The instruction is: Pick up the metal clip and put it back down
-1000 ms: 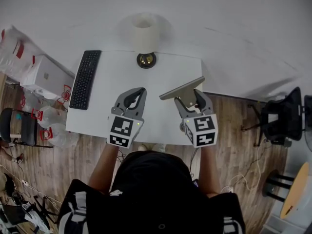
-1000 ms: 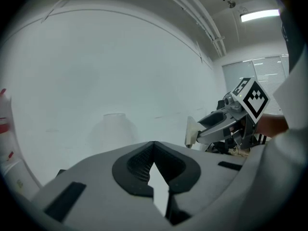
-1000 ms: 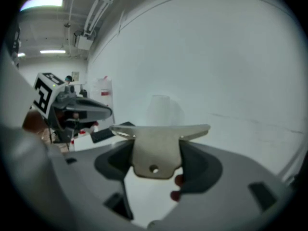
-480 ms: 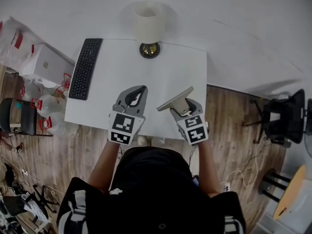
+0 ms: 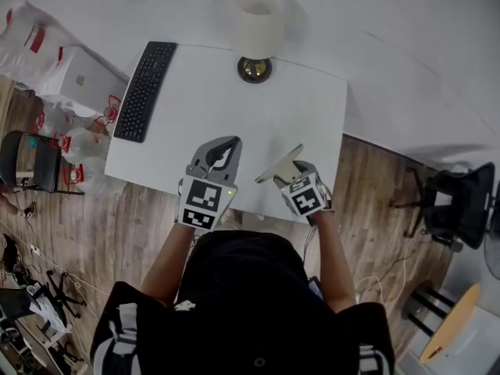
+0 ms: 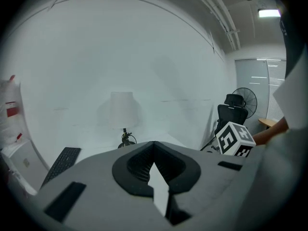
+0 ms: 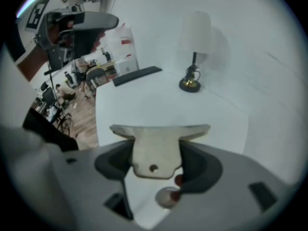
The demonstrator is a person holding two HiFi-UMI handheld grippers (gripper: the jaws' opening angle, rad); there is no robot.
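The metal clip (image 5: 279, 165), a flat pale T-shaped piece, hangs above the white table (image 5: 297, 108) near its front right part. My right gripper (image 5: 291, 172) is shut on its stem. In the right gripper view the clip (image 7: 156, 146) sits between the dark pads, its wide bar sticking out past the jaws of the right gripper (image 7: 155, 153). My left gripper (image 5: 221, 148) hovers beside it over the table's front edge, shut with nothing in it. In the left gripper view the left gripper (image 6: 154, 146) has its tips touching.
A lamp (image 5: 258, 26) with a white shade stands at the table's back edge. A black keyboard (image 5: 146, 90) lies along the left side. Boxes and bags (image 5: 78, 80) crowd the floor at left; a black office chair (image 5: 453, 201) stands at right.
My right gripper has come down and back toward the table's front edge with the clip in it. The left gripper has barely moved. The head view has shifted.
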